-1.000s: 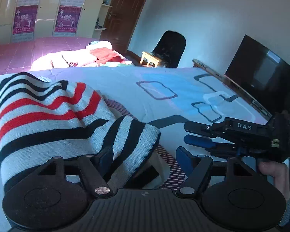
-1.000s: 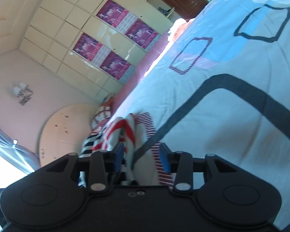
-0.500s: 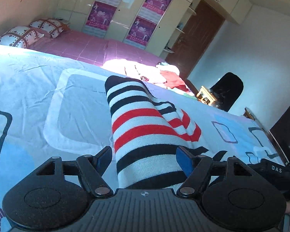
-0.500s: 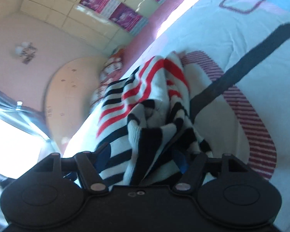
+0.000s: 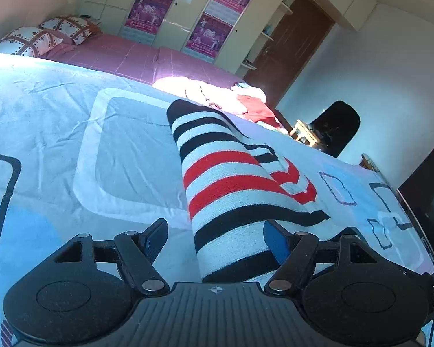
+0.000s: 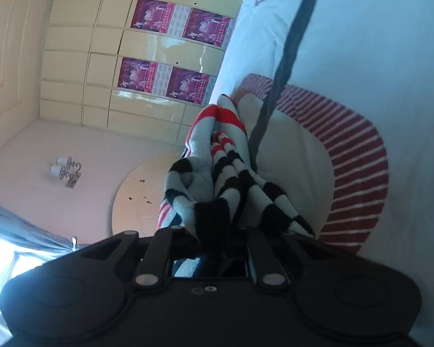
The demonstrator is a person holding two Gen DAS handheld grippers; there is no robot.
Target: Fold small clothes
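A small knitted garment with black, white and red stripes [image 5: 228,190] lies folded lengthwise on the blue patterned bedsheet [image 5: 58,133]. My left gripper [image 5: 217,238] is open, its jaws wide apart over the garment's near end, not pinching it. In the right wrist view, my right gripper [image 6: 214,240] is shut on a bunched end of the same striped garment [image 6: 217,179], holding it beside the sheet.
A pile of pink and red clothes [image 5: 240,98] lies at the far edge of the bed. A second bed with pink cover and pillows [image 5: 40,37], a wardrobe, a door, a black chair [image 5: 335,127] and a TV [image 5: 428,199] stand beyond.
My left gripper let go of the garment's end and swung left. My right gripper moved onto the garment and closed on its bunched end.
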